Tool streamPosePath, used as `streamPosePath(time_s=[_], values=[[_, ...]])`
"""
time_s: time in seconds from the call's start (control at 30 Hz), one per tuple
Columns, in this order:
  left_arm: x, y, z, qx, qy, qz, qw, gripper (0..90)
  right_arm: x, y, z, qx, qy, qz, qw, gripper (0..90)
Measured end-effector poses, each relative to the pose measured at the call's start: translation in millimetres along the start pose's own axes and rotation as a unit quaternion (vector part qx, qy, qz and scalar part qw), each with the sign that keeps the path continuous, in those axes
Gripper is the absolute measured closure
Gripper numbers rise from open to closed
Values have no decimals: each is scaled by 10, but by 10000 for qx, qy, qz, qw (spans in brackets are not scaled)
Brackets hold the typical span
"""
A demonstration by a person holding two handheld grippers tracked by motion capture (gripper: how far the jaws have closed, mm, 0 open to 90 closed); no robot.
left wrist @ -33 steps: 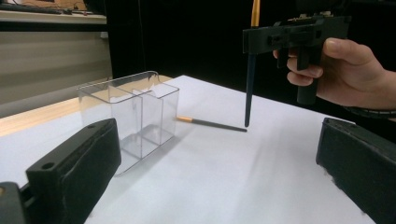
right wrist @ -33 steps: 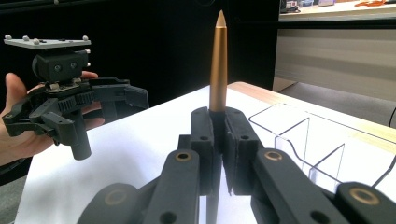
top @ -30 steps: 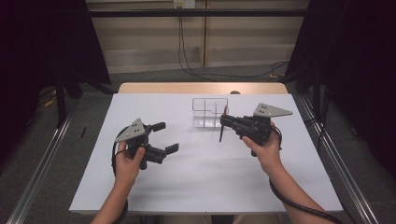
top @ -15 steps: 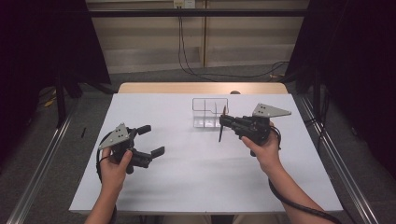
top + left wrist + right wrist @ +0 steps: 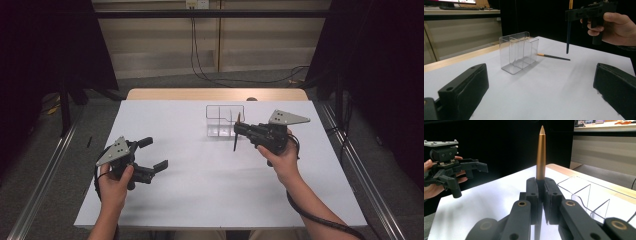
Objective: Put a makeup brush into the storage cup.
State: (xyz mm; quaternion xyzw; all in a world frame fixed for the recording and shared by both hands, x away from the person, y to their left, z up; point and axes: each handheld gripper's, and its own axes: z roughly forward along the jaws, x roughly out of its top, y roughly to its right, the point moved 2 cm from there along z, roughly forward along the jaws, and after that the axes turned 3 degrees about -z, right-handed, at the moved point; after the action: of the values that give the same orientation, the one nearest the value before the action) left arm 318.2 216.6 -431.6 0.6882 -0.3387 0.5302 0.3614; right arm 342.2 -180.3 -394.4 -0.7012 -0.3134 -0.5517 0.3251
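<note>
A wide white surface (image 5: 210, 190) is seen from above, and all other things are placed in relation to the clear box that stands on it. This clear box (image 5: 225, 120) is set upright at the far middle of the surface; it is open at the top and is divided by inner walls into compartments, which are seen empty in the left gripper view (image 5: 520, 51).

The left gripper (image 5: 150, 154) is held by the left hand (image 5: 114, 182) well apart from the box, toward the near left part of the surface. Its jaws are spread wide, and nothing is held between them; in the left gripper view the two black jaws are seen far from each other, with bare surface between.

The right gripper (image 5: 236, 131) is held by the right hand (image 5: 279, 160) just beside the box, at its right and a little nearer to the person. Its jaws are closed tightly on a brush (image 5: 236, 135), which is kept upright and lifted above the surface. The pointed gold end of the brush (image 5: 540, 155) is directed upward, and the dark lower part (image 5: 568, 37) hangs down below the jaws without touching the surface.

A second brush (image 5: 553, 57), thin, with an orange end and a dark shaft, is laid flat on the surface just behind the box as seen in the left gripper view. Whether it touches the box cannot be told.
</note>
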Motion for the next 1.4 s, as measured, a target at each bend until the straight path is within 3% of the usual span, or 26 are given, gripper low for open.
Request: streamPosePath(time_s=[0.37,1.4], values=[[-26,2,-106,125,-43,79,9999,0,-27,35,26,-20,0,23,10000,830],[-53,-4,-198,173,-117,147,9997,2,224,261,222,-370,-63,-232,9990,830]])
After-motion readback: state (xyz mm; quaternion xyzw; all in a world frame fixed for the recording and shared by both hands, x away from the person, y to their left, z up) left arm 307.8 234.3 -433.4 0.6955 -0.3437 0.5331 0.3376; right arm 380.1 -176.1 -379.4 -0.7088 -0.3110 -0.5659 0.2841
